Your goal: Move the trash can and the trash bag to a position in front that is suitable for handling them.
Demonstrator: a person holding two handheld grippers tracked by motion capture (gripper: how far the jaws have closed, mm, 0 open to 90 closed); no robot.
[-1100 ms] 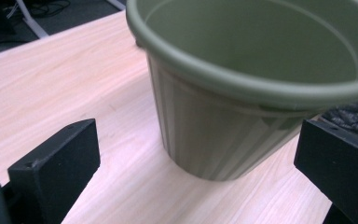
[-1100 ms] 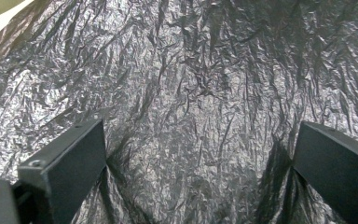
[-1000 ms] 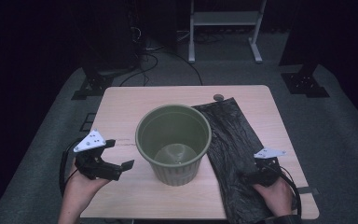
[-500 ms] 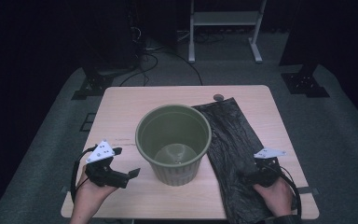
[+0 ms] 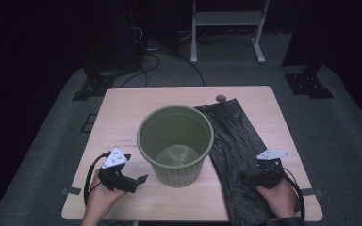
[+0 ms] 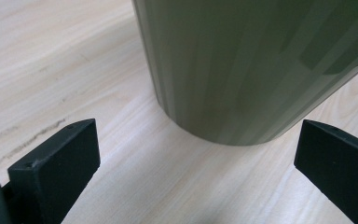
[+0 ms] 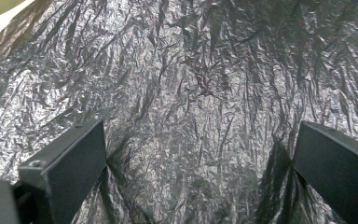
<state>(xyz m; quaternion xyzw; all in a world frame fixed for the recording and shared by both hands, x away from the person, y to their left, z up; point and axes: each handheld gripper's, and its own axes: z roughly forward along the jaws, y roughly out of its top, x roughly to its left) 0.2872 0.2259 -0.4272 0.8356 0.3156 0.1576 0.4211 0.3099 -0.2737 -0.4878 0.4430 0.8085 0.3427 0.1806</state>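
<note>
An empty olive-green ribbed bucket [image 5: 175, 143] stands upright in the middle of the wooden table [image 5: 122, 108]. A crinkled black plastic bag [image 5: 238, 136] lies flat to its right and runs over the front edge. My left gripper [image 5: 140, 181] sits low at the front left, open, pointing at the bucket's base. In the left gripper view the bucket wall [image 6: 242, 70] is close ahead of the wide-apart jaws of the left gripper [image 6: 198, 140], not touching them. My right gripper [image 5: 257, 176] rests over the bag's near part. In the right gripper view the right gripper [image 7: 200, 140] is open just above the black bag [image 7: 200, 79].
A small grey round disc [image 5: 220, 98] lies at the table's far edge by the bag's corner. Bare wood stretches to the left of and behind the bucket. On the dark floor beyond stand a white frame [image 5: 226, 28] and black stand feet [image 5: 92, 87] with cables.
My left gripper has moved right and toward the front edge, closing in on the bucket's base. The right gripper, the bucket and the bag have stayed put.
</note>
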